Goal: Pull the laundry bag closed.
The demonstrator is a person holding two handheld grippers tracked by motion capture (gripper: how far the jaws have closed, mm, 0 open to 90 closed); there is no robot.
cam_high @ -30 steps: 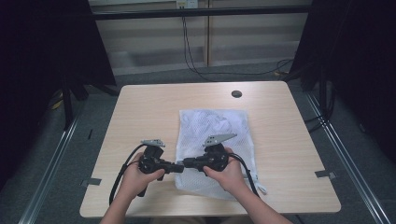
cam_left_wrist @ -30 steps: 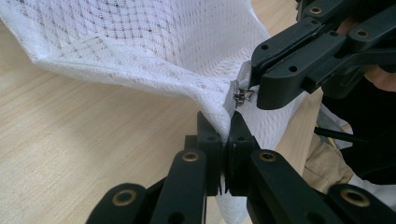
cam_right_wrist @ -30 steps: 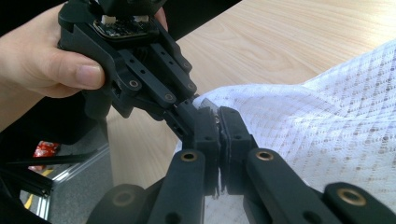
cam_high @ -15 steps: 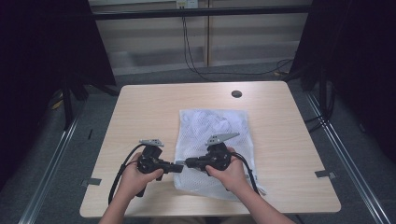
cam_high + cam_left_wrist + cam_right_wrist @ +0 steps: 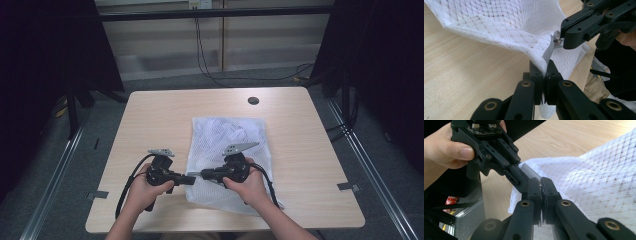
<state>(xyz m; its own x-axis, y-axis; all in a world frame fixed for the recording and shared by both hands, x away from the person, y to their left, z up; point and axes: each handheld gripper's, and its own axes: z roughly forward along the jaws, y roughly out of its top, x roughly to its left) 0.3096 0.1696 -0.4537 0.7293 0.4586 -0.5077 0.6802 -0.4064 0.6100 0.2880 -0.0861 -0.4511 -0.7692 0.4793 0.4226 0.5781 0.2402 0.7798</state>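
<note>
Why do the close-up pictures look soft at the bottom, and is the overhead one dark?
Left gripper view: the left claw near the lens blurs, the mesh bag stays sharp. Right gripper view: much the same. High view: table evenly lit, surroundings dark.

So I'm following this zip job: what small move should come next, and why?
Probably the right gripper should draw the small metal zipper pull along the grey zip, away from the left gripper, which pins the white mesh laundry bag at its corner as an anchor.
</note>
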